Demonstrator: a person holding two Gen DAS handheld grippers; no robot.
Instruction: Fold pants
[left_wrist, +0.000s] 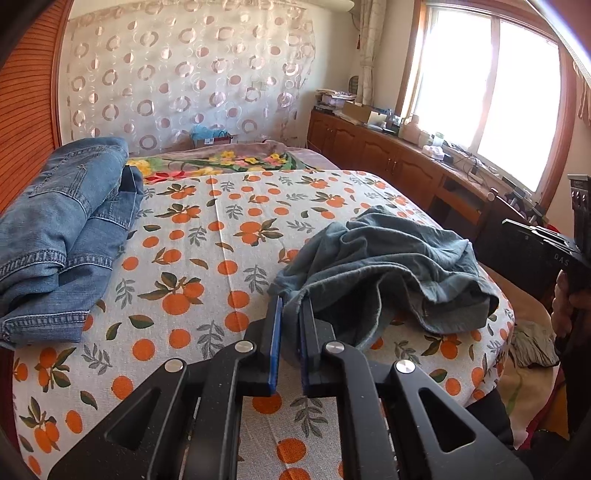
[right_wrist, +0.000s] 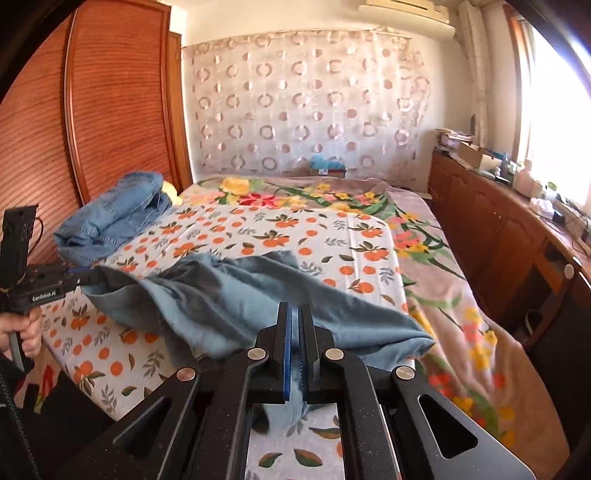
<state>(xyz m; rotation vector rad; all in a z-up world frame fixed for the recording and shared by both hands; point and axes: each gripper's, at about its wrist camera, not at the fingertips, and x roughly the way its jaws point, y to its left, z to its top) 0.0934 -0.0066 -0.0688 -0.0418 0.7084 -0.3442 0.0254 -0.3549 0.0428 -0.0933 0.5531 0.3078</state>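
Note:
Crumpled teal-grey pants (left_wrist: 388, 258) lie on the orange-print sheet (left_wrist: 221, 229) near the bed's front right corner. My left gripper (left_wrist: 291, 301) is shut on one edge of the cloth, which bunches between its blue pads. In the right wrist view the same pants (right_wrist: 229, 291) stretch across the sheet, lifted at both ends. My right gripper (right_wrist: 294, 308) is shut on their near edge, with blue cloth showing between the jaws. The left gripper (right_wrist: 86, 277) appears there at the far left, pinching the other end, with a hand (right_wrist: 22, 332) on its handle.
A heap of blue denim jeans (left_wrist: 66, 221) lies at the sheet's left side, also seen as the jeans heap (right_wrist: 114, 218). A floral blanket (right_wrist: 424, 258) covers the bed's right part. A wooden cabinet (right_wrist: 498, 229) with clutter runs under the window; a wooden wardrobe (right_wrist: 110, 110) stands on the left.

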